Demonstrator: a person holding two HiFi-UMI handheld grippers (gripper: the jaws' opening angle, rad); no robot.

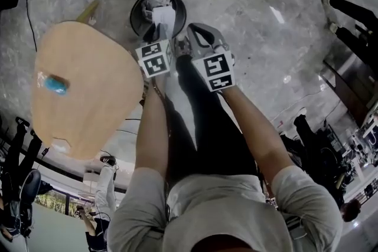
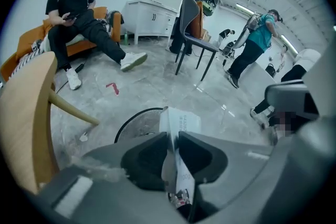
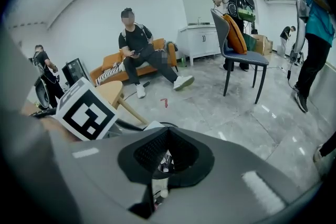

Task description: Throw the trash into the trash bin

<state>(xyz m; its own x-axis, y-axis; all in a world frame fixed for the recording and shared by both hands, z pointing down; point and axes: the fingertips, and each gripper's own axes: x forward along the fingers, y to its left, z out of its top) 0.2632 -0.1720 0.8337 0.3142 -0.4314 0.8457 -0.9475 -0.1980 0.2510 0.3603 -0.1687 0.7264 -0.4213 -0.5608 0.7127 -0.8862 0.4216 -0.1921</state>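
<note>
Marble floor: paper trash held over bin

L claw [image 2: 173, 150] pinched shut on white folded paper wrapper [image 2: 180, 122], just above black round mesh trash bin [image 1: 134, 12]. R claw [image 3: 167, 157] closed, nothing clearly in it. Paper prob. light, thin, floppy. Edge pinch is enough, but it may flutter.

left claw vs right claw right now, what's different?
Left claw is clamped on a white paper scrap; right claw is shut with nothing held. Left claw's paper hangs over the trash bin; right claw sits just beside the rim. Both point downward.
</note>
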